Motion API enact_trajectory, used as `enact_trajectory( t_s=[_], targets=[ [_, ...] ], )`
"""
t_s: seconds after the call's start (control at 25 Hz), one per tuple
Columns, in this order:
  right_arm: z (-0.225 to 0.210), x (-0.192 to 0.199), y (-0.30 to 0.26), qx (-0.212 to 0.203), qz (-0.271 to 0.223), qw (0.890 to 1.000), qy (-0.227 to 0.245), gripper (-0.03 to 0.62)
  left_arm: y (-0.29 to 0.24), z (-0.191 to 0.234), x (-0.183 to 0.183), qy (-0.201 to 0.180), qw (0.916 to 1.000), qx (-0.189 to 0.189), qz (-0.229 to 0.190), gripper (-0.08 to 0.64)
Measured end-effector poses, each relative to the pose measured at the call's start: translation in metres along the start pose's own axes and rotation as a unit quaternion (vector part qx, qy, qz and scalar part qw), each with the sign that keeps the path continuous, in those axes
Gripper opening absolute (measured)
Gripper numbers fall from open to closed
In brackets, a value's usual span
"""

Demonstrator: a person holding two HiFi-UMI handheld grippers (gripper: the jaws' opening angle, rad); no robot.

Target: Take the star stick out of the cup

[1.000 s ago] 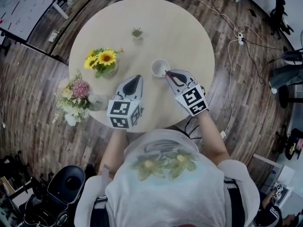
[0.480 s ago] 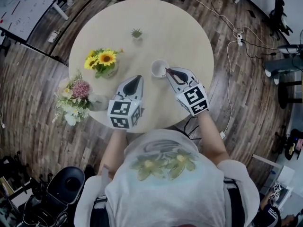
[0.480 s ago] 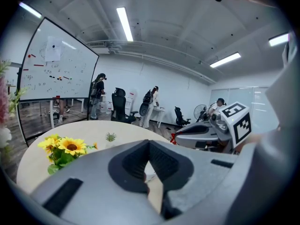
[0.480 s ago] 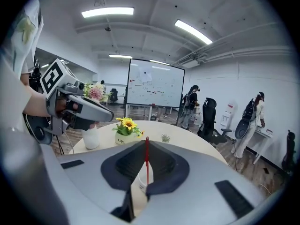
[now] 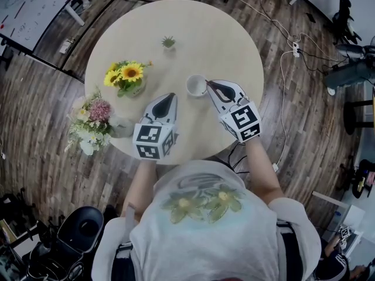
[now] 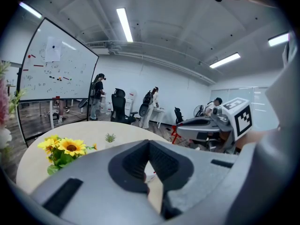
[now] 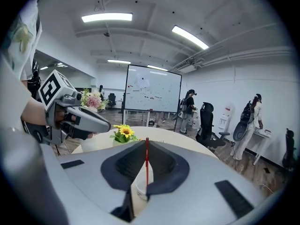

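A white cup stands near the middle of the round table. My right gripper has its tips at the cup's right rim. In the right gripper view its jaws are shut on a thin red stick, which stands upright between them, with the cup just below. The stick's star end does not show. My left gripper rests to the left of the cup, a little nearer to me, jaws shut and empty.
A sunflower vase stands left of the cup, and a pink and white bouquet stands at the table's left edge. A small green plant sits farther back. Cables and office chairs are on the wooden floor around the table.
My right gripper has shifted slightly away from me and to the right beside the cup, still shut on the red stick. The left gripper and the cup have not moved.
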State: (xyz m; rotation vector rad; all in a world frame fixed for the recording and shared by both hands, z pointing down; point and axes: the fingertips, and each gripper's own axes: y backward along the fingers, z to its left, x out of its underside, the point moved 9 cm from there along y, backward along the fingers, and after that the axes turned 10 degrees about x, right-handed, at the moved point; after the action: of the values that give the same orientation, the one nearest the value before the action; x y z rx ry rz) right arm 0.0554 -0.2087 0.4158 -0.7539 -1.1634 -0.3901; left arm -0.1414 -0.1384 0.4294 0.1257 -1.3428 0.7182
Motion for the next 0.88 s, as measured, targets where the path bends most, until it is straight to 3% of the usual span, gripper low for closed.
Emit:
enact_trajectory(
  t_s=[0.88],
  targets=[
    [-0.003,-0.046,0.022,0.004,-0.061,0.998,-0.018,0.034,0.003,-0.001,-0.007,-0.003,0.9999,0.005,-0.013,0.002]
  ],
)
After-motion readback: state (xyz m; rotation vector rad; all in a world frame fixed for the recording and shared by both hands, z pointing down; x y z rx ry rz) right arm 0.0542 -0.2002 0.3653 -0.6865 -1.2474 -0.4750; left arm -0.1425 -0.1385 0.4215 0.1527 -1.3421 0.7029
